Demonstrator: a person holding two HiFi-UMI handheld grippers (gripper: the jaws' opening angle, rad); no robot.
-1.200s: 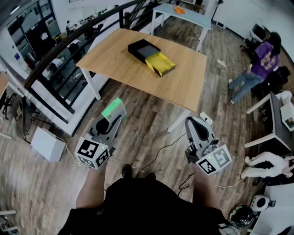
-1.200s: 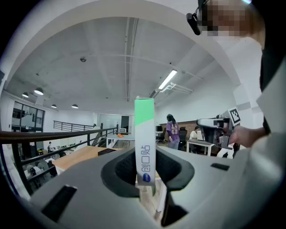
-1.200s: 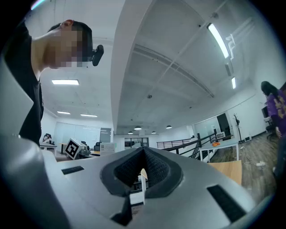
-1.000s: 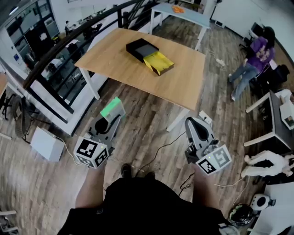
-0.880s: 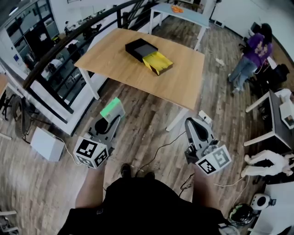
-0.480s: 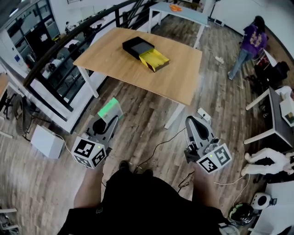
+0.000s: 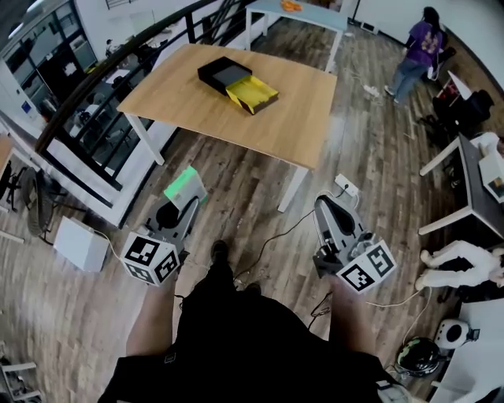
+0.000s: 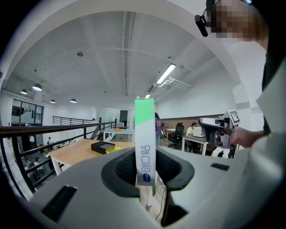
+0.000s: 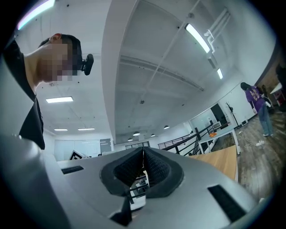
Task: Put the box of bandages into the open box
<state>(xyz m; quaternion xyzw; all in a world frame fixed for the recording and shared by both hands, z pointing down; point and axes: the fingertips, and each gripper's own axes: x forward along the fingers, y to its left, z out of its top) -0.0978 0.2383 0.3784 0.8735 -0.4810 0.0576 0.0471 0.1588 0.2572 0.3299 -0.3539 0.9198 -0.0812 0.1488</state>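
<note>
My left gripper (image 7: 175, 206) is shut on the box of bandages (image 7: 183, 184), a slim green and white carton that stands up between the jaws (image 8: 145, 143). I carry it low above the wooden floor, well short of the table. The open box (image 7: 238, 84), a black tray beside a yellow tray, lies on the wooden table (image 7: 197, 102) ahead; in the left gripper view the open box (image 8: 104, 146) shows small at left. My right gripper (image 7: 328, 216) is shut with nothing in it, its pads pressed together (image 9: 143, 167).
A black railing (image 7: 94, 86) runs along the left. A blue table (image 7: 295, 12) stands beyond the wooden one. A person in purple (image 7: 413, 51) stands at the far right near desks (image 7: 472, 181). Cables (image 7: 272, 248) trail on the floor.
I have stepped forward: the table and the open box have slid left and nearer in the head view. The person in purple has walked farther away. Both grippers hold as before.
</note>
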